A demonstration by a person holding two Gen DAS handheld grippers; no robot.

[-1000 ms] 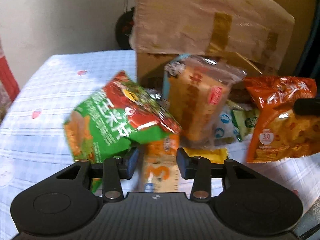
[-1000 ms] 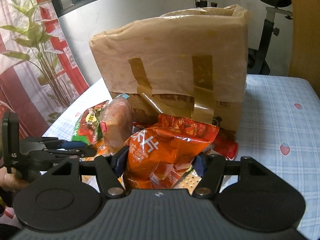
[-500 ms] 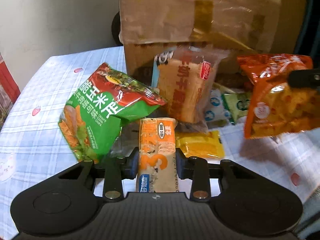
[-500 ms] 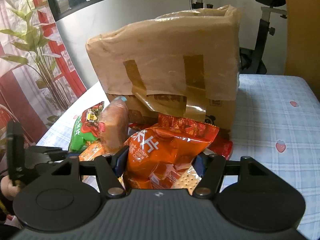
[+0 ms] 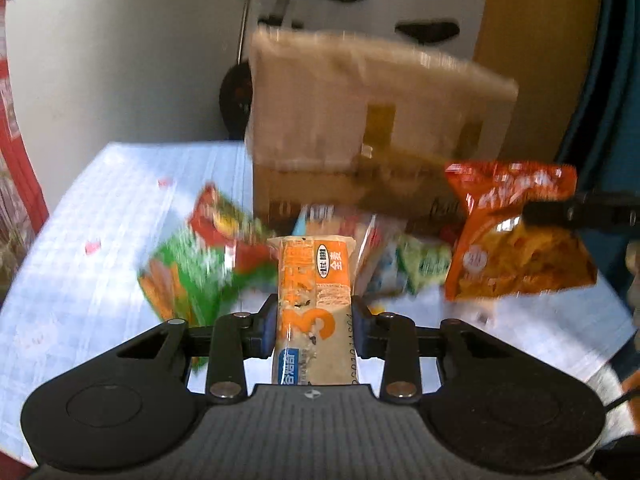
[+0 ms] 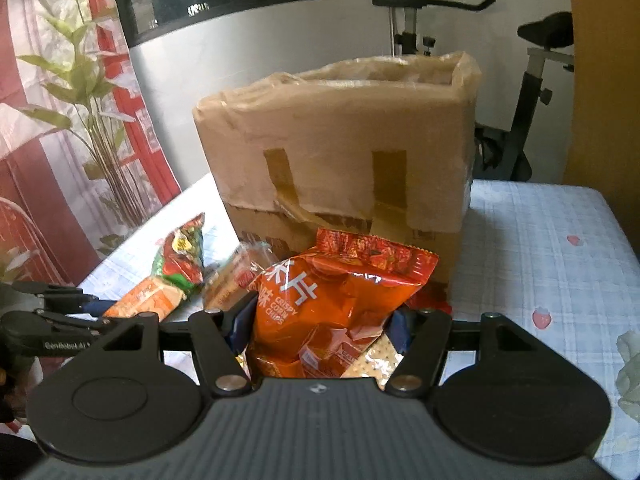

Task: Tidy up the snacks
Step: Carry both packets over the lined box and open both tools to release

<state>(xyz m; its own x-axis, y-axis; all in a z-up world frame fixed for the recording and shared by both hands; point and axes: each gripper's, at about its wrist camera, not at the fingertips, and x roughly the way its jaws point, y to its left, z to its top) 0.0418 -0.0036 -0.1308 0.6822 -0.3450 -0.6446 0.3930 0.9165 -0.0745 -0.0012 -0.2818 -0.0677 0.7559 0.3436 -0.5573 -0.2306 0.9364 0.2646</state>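
Observation:
My left gripper [image 5: 315, 330] is shut on a long orange and beige biscuit packet [image 5: 314, 304], held off the table and pointing away from me. My right gripper [image 6: 322, 326] is shut on an orange corn chips bag [image 6: 332, 304], raised in front of the tall cardboard box [image 6: 340, 152] lined with plastic. In the left wrist view that same orange bag [image 5: 516, 236] hangs at the right. On the tablecloth lie a green and red chips bag [image 5: 200, 272], a bread packet [image 6: 236, 276] and small green sachets [image 5: 424, 264]. In the right wrist view the biscuit packet [image 6: 144, 300] shows at the left.
The table wears a pale blue checked cloth [image 6: 540, 248] with small strawberry prints. An exercise bike [image 6: 516, 112] stands behind the box, and a plant [image 6: 92, 120] with a red curtain is at the left. A crumpled pale wrapper [image 6: 630, 376] lies at the right edge.
My left gripper closed on the biscuit packet and lifted it off the table. The right gripper rose a little with the orange bag, bringing the box top into view.

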